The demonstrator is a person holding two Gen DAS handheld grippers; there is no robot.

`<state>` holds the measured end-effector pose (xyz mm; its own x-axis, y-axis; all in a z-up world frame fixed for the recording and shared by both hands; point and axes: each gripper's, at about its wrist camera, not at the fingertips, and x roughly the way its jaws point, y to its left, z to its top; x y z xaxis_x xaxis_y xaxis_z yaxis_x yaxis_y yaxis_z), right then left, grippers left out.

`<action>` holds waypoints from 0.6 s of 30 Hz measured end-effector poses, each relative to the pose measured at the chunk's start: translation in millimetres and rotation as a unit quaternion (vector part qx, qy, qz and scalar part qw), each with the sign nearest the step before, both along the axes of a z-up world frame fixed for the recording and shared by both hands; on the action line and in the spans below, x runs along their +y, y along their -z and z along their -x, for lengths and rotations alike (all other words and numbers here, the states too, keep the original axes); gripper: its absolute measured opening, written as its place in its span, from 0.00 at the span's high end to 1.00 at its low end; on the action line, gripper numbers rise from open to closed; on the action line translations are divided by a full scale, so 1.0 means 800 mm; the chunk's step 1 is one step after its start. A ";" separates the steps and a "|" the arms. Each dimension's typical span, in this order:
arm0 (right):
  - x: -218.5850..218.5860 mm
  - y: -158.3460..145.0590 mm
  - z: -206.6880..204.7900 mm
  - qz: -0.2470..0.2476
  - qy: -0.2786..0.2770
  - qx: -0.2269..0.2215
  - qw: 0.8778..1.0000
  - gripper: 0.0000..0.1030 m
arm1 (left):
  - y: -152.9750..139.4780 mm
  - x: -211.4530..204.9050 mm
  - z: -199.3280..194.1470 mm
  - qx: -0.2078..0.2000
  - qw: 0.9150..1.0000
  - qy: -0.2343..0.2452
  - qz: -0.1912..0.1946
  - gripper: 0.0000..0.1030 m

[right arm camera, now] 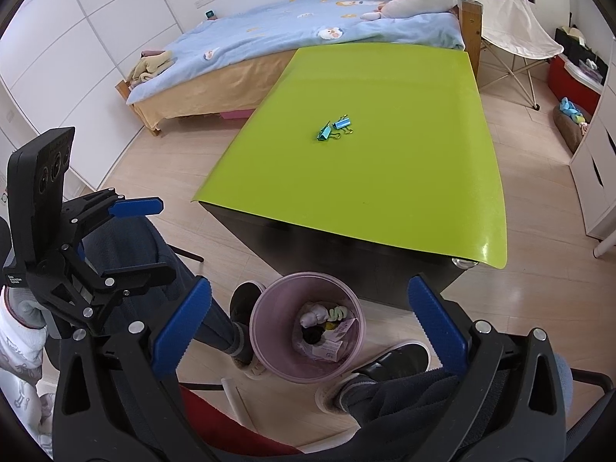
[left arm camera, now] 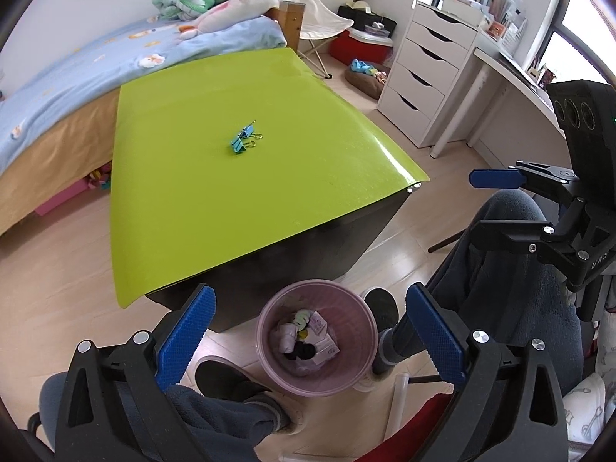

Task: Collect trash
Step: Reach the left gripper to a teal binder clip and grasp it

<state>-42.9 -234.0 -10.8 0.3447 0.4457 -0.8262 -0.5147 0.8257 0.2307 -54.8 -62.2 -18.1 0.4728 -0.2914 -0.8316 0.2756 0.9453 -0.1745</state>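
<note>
A pink trash bin [left arm camera: 316,337] stands on the floor in front of the green table [left arm camera: 184,200], between the person's feet. It holds crumpled paper, small boxes and dark scraps. It also shows in the right wrist view [right arm camera: 306,337]. Two blue binder clips [left arm camera: 243,139] lie together near the middle of the table, also in the right wrist view [right arm camera: 334,128]. My left gripper [left arm camera: 308,335] is open and empty above the bin. My right gripper [right arm camera: 310,331] is open and empty above the bin too. Each gripper shows at the edge of the other's view.
A bed with a blue cover [left arm camera: 77,65] runs along the table's far side. A white drawer unit [left arm camera: 423,77] and a desk stand at the right. A folding chair [right arm camera: 512,19] stands beyond the table. The person's knees [left arm camera: 512,238] and shoes flank the bin.
</note>
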 end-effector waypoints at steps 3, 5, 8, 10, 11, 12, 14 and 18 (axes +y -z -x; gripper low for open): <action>0.001 0.000 -0.004 0.001 0.001 -0.001 1.000 0.03 | -0.002 0.005 -0.005 -0.001 1.000 -0.009 0.005 0.07; 0.001 0.000 -0.008 0.005 0.002 -0.003 1.000 0.03 | -0.003 0.007 -0.009 -0.003 1.000 -0.012 0.008 0.07; 0.004 -0.001 -0.020 0.011 0.002 -0.006 1.000 0.03 | -0.005 0.011 -0.022 -0.004 1.000 -0.017 0.011 0.07; 0.005 -0.001 -0.029 0.012 0.002 -0.007 1.000 0.03 | -0.008 0.014 -0.035 -0.008 1.000 -0.020 0.011 0.07; 0.006 -0.001 -0.034 0.013 0.002 -0.008 1.000 0.03 | -0.009 0.013 -0.039 -0.009 1.000 -0.021 0.011 0.07; 0.006 -0.001 -0.041 0.015 0.003 -0.008 1.000 0.03 | -0.009 0.016 -0.048 -0.008 1.000 -0.024 0.015 0.07; 0.005 -0.001 -0.051 0.014 0.005 -0.006 1.000 0.03 | -0.011 0.019 -0.061 -0.009 0.999 -0.028 0.019 0.07; 0.006 0.003 -0.079 0.023 0.010 -0.003 1.000 0.03 | -0.013 0.021 -0.091 -0.011 0.999 -0.031 0.021 0.07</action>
